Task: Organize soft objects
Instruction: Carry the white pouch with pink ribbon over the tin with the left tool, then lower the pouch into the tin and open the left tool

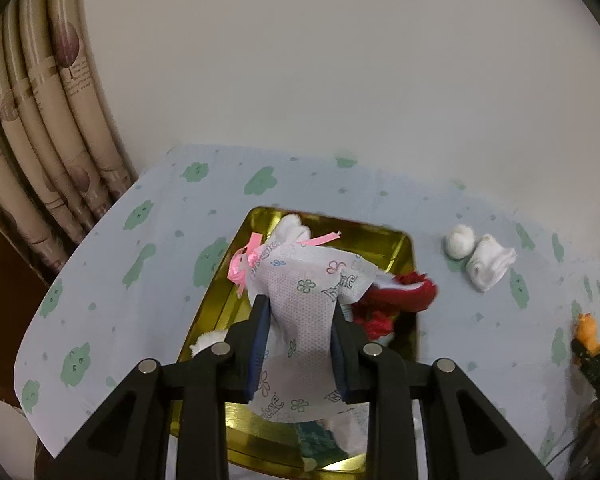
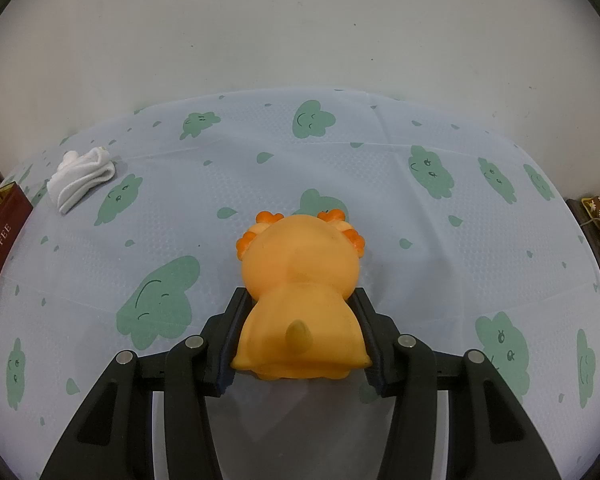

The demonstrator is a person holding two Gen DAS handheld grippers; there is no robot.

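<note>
The left gripper [image 1: 300, 320] is clamped on a white printed pouch [image 1: 304, 300] with a pink ribbon [image 1: 244, 264] at its neck, both pads pressing into the fabric, and the pouch hangs over the gold tin tray [image 1: 380, 240]. That is the relation that counts: the pouch sits directly above the tray's open interior, neck end pointing away from the gripper toward the tray's far-left corner, long axis running roughly along the tray's length. Already in the tray: a red soft item [image 1: 400, 296] right of the pouch, a white bundle [image 1: 294, 228] at the far end, another white scrap [image 1: 208, 340] at the near-left wall. Outside the tray on the patterned tablecloth [image 1: 120, 280], to its right, lie a white ball [image 1: 460, 240] and a rolled white sock [image 1: 492, 266], touching or nearly so. The right gripper [image 2: 300, 320] is closed on an orange squishy animal toy [image 2: 300, 272], gripped at its body, head pointing away, just over the cloth; the white sock [image 2: 82, 178] lies far off to its left, near the edge of a toffee box [image 2: 0, 232]. Judgement: the left hand is much the nearer to the tray and likely just needs to lower and let go; the right hand's toy has to travel left to reach it.
</note>
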